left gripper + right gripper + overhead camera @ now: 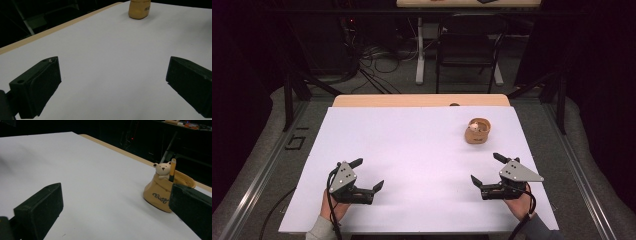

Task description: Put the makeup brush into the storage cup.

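Both grippers idle near the near edge of the white table [412, 135], nothing held. Left gripper [371, 174]: jaws wide open, empty, pointing right and slightly far. Right gripper [487, 169]: jaws wide open, empty, pointing left/far.

Target looks like the tan pouch-shaped holder [476, 131], far right of the table, standing upright, well apart from both. In the right gripper view it has a small bear figure [163, 170] and a stick-like item [172, 169] poking out the top.

Right gripper is nearest, so I'd lead with it: approach low, straddle the holder's body, close slowly since it looks soft or light and may tip. Both hands rest low, forearms coming in from the near edge
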{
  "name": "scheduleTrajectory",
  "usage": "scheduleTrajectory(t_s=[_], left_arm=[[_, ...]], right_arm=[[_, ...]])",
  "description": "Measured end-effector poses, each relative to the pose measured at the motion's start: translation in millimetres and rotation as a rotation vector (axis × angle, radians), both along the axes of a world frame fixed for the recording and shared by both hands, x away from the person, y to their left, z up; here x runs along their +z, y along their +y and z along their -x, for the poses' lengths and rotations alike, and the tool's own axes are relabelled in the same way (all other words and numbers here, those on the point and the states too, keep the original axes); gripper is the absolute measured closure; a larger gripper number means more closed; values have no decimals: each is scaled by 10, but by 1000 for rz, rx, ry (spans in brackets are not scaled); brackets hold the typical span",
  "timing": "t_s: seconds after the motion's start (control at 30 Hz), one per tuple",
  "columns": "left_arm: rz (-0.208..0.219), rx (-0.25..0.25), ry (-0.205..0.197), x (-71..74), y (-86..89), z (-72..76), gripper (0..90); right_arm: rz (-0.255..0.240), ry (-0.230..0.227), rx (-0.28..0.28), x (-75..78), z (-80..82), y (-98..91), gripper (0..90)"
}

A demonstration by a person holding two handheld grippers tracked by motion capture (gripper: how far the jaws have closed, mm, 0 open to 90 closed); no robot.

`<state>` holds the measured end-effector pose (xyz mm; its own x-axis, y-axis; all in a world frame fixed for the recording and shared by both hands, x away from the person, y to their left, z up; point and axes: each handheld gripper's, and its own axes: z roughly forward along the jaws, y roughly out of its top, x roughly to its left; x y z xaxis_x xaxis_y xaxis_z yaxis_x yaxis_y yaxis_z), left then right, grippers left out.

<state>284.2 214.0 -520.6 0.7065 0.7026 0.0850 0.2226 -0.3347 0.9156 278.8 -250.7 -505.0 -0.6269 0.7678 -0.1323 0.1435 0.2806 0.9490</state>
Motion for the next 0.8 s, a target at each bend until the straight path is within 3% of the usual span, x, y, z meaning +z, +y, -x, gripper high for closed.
scheduleTrajectory(t_s=[0.33, 0.8], left_arm=[[-3, 6, 14, -40, 49, 43, 0], [6, 25, 29, -93, 154, 98, 0]], right_arm=[[26, 32, -22, -112, 75, -5, 0], [43, 31, -31, -184, 169, -25, 0]])
